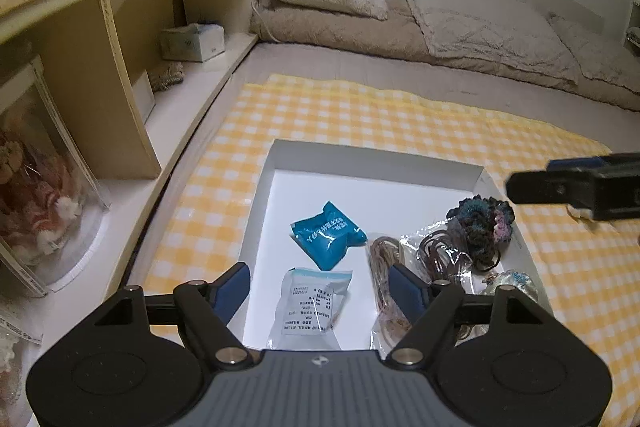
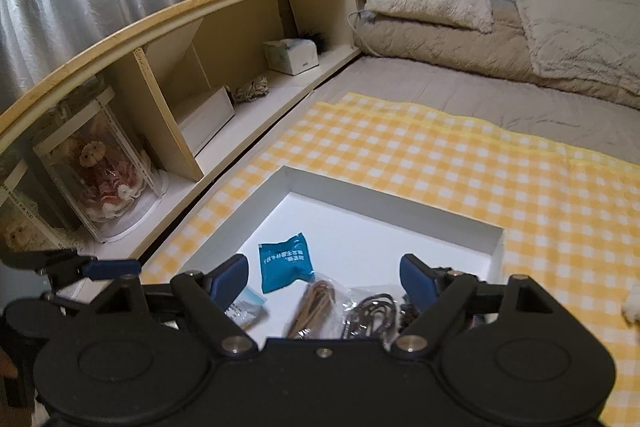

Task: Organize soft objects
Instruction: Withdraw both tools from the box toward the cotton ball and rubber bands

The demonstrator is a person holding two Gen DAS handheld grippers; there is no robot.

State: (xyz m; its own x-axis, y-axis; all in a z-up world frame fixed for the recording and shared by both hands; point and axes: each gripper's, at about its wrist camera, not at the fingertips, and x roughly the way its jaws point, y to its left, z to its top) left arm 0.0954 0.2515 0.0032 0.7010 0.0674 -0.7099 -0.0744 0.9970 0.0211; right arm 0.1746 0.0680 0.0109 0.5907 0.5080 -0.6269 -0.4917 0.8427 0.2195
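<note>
A shallow white box (image 1: 372,157) lies on a yellow checked cloth (image 1: 360,115). In it are a teal packet (image 1: 326,235), a clear pouch with a white label (image 1: 310,301), a bag of brown hair ties (image 1: 386,291), a bag of dark hair ties (image 1: 438,251) and a dark crocheted scrunchie (image 1: 482,223). My left gripper (image 1: 320,287) is open and empty, above the box's near end. My right gripper (image 2: 324,277) is open and empty, above the same box (image 2: 396,203); the teal packet (image 2: 284,261) and the brown ties (image 2: 314,305) lie between its fingers. It shows at the right edge of the left wrist view (image 1: 576,185).
A long wooden shelf unit (image 2: 168,27) runs along the left, holding a doll in a clear case (image 2: 100,167), a white box (image 2: 208,115) and a tissue box (image 2: 290,55). Beige pillows and a folded quilt (image 1: 440,23) lie at the bed's far end. A small white object (image 2: 632,307) lies on the cloth at right.
</note>
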